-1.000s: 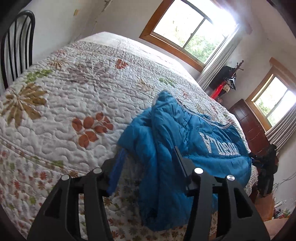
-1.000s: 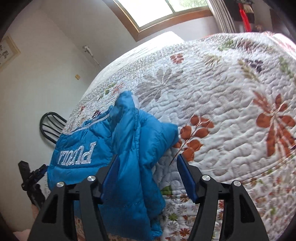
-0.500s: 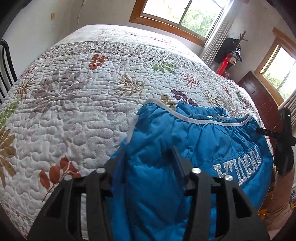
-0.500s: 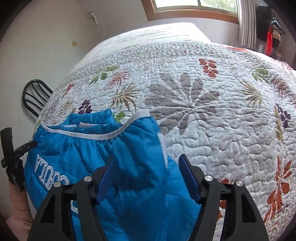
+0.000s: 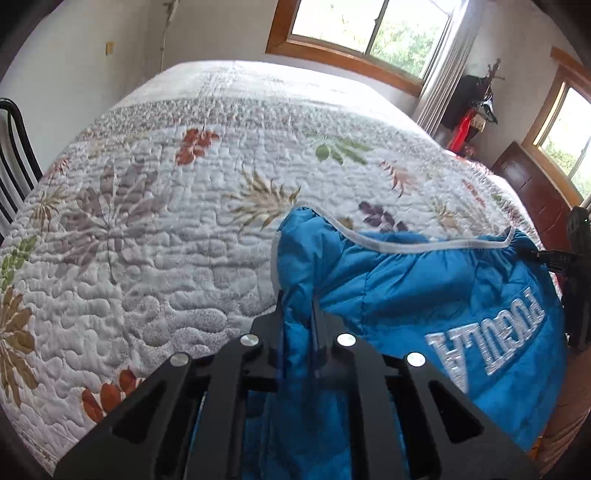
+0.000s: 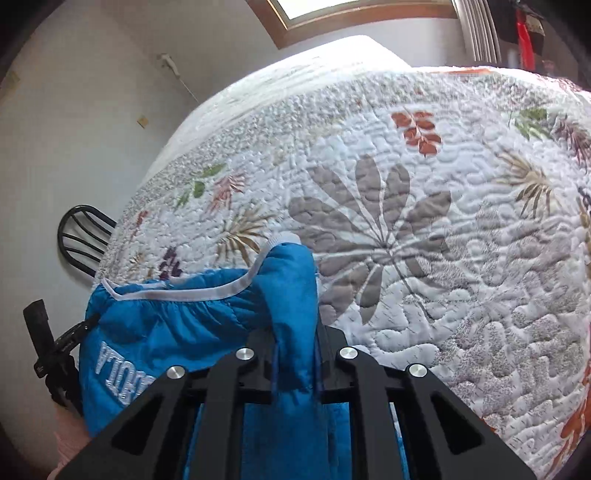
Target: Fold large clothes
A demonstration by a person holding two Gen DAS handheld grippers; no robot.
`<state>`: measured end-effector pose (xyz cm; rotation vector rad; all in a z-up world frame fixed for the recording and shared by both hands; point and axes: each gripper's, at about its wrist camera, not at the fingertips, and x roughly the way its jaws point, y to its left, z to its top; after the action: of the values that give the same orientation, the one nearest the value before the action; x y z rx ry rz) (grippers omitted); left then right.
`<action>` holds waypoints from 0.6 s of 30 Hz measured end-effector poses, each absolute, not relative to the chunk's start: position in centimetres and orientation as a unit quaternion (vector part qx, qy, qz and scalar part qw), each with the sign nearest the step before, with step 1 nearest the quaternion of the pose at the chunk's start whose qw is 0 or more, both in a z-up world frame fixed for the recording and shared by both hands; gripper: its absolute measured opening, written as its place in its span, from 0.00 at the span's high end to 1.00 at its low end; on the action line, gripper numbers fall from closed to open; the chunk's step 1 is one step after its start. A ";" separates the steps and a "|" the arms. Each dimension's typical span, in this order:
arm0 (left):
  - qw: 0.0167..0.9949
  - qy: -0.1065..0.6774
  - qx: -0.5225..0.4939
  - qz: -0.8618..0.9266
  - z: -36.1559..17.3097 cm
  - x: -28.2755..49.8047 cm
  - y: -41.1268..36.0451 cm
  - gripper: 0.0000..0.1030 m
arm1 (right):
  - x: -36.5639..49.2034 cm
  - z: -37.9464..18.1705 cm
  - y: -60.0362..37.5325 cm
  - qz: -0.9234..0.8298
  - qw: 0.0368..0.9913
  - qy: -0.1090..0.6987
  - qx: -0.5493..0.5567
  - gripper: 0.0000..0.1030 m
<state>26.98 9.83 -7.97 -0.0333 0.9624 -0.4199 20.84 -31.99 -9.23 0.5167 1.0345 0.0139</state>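
A bed covered by a white quilted bedspread [image 5: 177,229] printed with leaves fills a room with wood-framed windows [image 5: 369,26] and a black metal chair [image 5: 14,155] at its side. A bright blue padded jacket [image 5: 424,295] with white embroidered lettering and a white-trimmed hem lies at the bed's near edge. The black left gripper [image 5: 298,314] is pinching a bunched fold of the jacket's side. The black right gripper [image 6: 295,343] pinches the opposite side fold [image 6: 291,295].
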 end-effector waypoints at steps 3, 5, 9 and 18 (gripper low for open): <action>0.860 0.467 -0.032 -0.205 -9.8 27.5 10.5 0.87 | 21.2 -12.3 -32.8 0.017 0.824 0.495 0.275 0.81; 0.858 0.470 -0.036 -0.206 -9.9 27.6 10.6 0.86 | 21.0 -12.8 -33.3 0.024 0.819 0.490 0.297 0.81; 0.858 0.474 -0.029 -0.195 -9.0 27.6 10.4 0.83 | 20.4 -11.9 -33.0 0.014 0.827 0.485 0.284 0.75; 0.899 0.395 -0.057 -0.182 -2.1 21.0 13.3 0.84 | 12.8 -4.8 -30.7 -0.037 0.879 0.440 0.180 0.63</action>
<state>21.00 13.26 -2.12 -0.1174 0.8170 -0.3761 12.85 -30.65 -4.75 0.3749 0.9170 -0.0773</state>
